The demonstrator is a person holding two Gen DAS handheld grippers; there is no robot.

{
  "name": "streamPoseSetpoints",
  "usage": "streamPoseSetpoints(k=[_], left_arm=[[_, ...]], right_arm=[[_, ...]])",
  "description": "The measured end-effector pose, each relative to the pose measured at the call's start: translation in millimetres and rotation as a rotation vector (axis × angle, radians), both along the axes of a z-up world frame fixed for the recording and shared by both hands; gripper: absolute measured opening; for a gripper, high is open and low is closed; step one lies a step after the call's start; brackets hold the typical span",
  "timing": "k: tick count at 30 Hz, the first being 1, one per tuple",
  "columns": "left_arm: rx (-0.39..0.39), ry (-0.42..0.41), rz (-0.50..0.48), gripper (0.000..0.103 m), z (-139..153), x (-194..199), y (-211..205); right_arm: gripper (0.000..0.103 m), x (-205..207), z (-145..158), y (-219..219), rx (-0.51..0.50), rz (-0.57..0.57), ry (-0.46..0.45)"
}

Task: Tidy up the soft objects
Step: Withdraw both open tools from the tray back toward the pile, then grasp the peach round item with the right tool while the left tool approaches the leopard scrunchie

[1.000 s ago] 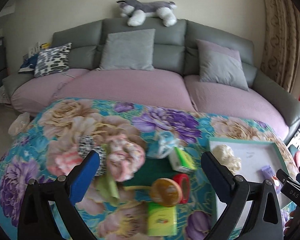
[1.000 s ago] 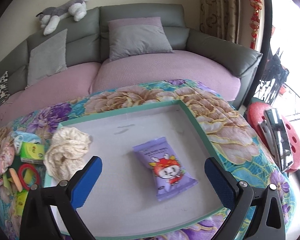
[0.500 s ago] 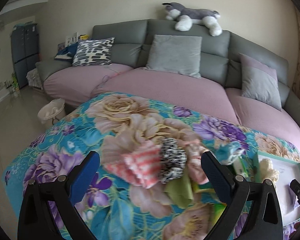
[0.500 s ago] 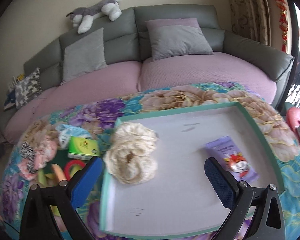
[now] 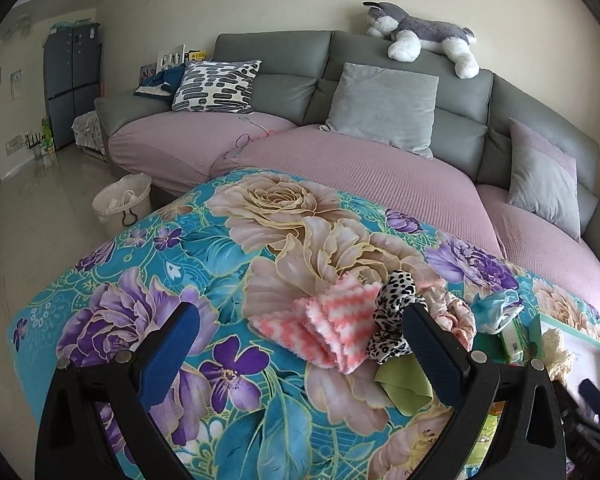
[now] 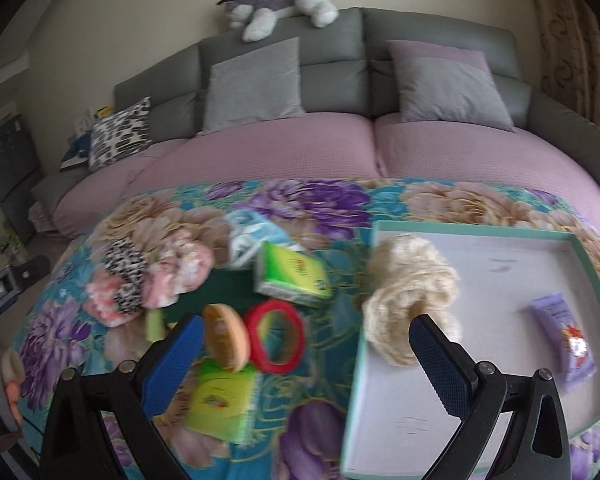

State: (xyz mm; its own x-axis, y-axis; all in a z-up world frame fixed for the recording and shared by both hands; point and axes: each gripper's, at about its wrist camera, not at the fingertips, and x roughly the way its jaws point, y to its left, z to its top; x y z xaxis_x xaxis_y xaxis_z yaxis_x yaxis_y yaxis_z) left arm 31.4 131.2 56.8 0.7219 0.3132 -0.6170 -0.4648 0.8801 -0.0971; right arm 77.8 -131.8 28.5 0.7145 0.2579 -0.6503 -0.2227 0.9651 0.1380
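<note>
Grippers (image 5: 300,344) (image 6: 306,356) apart, seemingly empty

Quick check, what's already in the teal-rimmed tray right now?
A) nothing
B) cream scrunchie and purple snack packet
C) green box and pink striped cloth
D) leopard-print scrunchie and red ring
B: in the right wrist view the cream scrunchie sits over the left edge of the tray and the purple snack packet lies inside near its right rim.
</note>
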Motion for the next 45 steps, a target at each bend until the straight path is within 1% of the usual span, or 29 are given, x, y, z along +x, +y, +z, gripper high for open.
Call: streamPoseSetpoints(k=[4, 7, 10, 14, 17, 22, 24, 26, 28, 30, 32, 33, 38, 40, 45], left_arm=[[-0.010, 0.004, -0.002, 0.101, -5.0, 1.9, 0.8], [-0.031, 0.030, -0.017, 0.101, -13.4, 7.0, 1.0], [-0.034, 0.058, -0.025, 0.101, -21.7, 11.7, -0.6], [-0.041, 0.093, -0.032, 0.101, -30.9, 16.5, -1.5], [-0.043, 0.094, -0.035, 0.101, -31.8, 16.6, -1.5], [-0.043, 0.100, -0.042, 0.101, -33.6, 17.3, -2.4], [-0.046, 0.105, -0.043, 0.101, -34.3, 17.9, -1.5], [-0.046, 0.108, -0.043, 0.101, -34.5, 18.1, -1.3], [-0.049, 0.110, -0.045, 0.101, -35.1, 18.3, -0.7], [-0.052, 0.114, -0.047, 0.101, -36.1, 18.9, -0.6], [-0.053, 0.120, -0.052, 0.101, -37.1, 19.6, -0.9], [-0.052, 0.123, -0.054, 0.101, -37.6, 19.9, -1.2], [-0.052, 0.131, -0.057, 0.101, -38.9, 21.1, -2.0], [-0.051, 0.132, -0.057, 0.101, -39.2, 21.1, -2.2], [-0.049, 0.135, -0.061, 0.101, -40.2, 21.6, -2.2]], right_arm=[[0.103, -2.2, -9.7, 21.9, -0.058, 0.049, 0.014], [0.103, -1.0, -13.7, 24.3, -0.052, 0.057, 0.028], [0.101, 0.1, -16.3, 24.4, -0.055, 0.042, 0.028], [0.096, -1.5, -16.1, 27.6, -0.051, 0.054, 0.018], [0.088, -1.7, -16.9, 31.7, -0.046, 0.066, 0.017], [0.088, -0.6, -20.0, 34.8, -0.010, 0.091, 0.025], [0.083, -0.9, -20.3, 35.8, 0.001, 0.101, 0.025], [0.071, -0.9, -21.3, 36.6, 0.008, 0.111, 0.029], [0.062, 0.6, -23.8, 36.1, 0.019, 0.112, 0.039], [0.056, 3.1, -26.7, 34.7, 0.036, 0.109, 0.054], [0.045, 5.2, -28.8, 33.2, 0.055, 0.111, 0.066], [0.043, 5.5, -29.2, 32.9, 0.060, 0.112, 0.068], [0.043, 3.7, -30.2, 37.5, 0.070, 0.143, 0.075], [0.039, 1.5, -28.9, 40.8, 0.075, 0.162, 0.070], [0.039, -2.3, -25.3, 46.0, 0.101, 0.200, 0.059]])
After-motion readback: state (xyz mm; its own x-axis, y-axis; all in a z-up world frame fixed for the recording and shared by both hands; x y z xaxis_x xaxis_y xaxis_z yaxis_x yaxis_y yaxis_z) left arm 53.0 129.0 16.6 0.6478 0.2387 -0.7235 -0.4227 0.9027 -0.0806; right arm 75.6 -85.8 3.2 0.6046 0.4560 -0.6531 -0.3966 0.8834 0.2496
